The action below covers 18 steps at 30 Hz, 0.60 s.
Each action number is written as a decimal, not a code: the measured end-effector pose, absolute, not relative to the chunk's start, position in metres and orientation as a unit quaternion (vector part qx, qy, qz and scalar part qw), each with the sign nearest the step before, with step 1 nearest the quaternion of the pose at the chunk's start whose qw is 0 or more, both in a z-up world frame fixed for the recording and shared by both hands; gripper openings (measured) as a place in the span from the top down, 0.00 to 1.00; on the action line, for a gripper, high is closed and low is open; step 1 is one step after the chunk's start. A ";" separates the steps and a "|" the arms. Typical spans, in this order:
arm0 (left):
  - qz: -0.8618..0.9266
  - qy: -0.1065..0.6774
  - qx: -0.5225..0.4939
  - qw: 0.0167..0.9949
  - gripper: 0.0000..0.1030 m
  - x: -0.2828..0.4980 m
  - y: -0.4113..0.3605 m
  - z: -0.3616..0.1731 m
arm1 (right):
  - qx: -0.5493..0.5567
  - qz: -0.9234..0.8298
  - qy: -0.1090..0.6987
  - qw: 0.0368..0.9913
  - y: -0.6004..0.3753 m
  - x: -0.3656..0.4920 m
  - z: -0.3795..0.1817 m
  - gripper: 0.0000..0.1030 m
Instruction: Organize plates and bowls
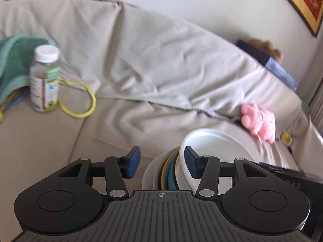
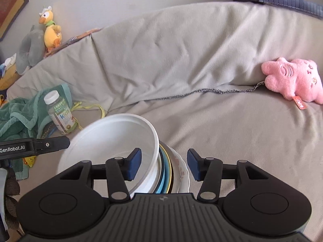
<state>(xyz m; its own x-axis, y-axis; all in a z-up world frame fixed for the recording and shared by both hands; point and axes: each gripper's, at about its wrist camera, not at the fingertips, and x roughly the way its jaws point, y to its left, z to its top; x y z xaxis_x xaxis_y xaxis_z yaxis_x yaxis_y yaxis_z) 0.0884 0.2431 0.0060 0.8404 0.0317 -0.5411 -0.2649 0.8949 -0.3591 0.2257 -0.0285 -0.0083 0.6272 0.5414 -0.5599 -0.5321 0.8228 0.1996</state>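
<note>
A: Where are the dishes?

B: In one stack on the sofa (image 2: 232, 133) seat. The white bowl (image 2: 113, 139) sits on top, tilted, its mouth turned toward ten o'clock in the right wrist view. Under it are a blue dish (image 2: 164, 173), a yellow-rimmed one (image 2: 171, 176), and a floral plate (image 2: 180, 173) at the bottom.

A: And the right gripper (image 2: 163, 166)?

B: Its jaws stand apart, straddling the near edge of the stack. The left pad (image 2: 134, 164) is inside the bowl's mouth, and the right pad (image 2: 192, 165) is out past the floral plate at three o'clock. I see a gap on the right side, so nothing looks squeezed. Whether the left pad touches the bowl wall, I cannot tell.

A: The left gripper (image 1: 162, 162)?

B: Wide open, holding nothing. In its own view the stack sits between the pads, low at six o'clock, with the bowl (image 1: 212, 147) leaning toward two o'clock. The right pad (image 1: 191, 162) lies across the bowl's rim; the left pad (image 1: 133, 162) is over bare cushion. From the right wrist view its black arm (image 2: 36, 145) comes in at nine o'clock, just beside the bowl.

A: Anything else around?

B: A bottle (image 1: 45, 78) with a white cap stands at ten o'clock, next to a green towel (image 1: 14, 64) and a yellow cord (image 1: 80, 100). A pink plush (image 2: 292, 80) lies at two o'clock against the backrest. A yellow duck toy (image 2: 50, 30) sits at eleven o'clock.
</note>
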 end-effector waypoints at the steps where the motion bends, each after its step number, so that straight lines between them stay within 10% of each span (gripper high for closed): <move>1: 0.086 0.259 -0.217 0.937 0.49 0.079 0.239 0.010 | 0.011 0.296 0.300 0.907 -0.034 0.218 -0.005 0.42; 11: 0.087 0.159 -0.144 0.973 0.52 -0.038 0.115 -0.015 | -0.001 0.295 0.217 0.931 -0.097 0.106 -0.027 0.34; 15: 0.125 0.131 -0.091 0.979 0.86 -0.070 0.070 -0.035 | -0.018 0.267 0.191 0.944 -0.116 0.068 -0.053 0.32; 18: 0.122 0.144 -0.069 0.980 0.85 -0.077 0.050 -0.036 | -0.010 0.291 0.207 0.934 -0.127 0.057 -0.063 0.32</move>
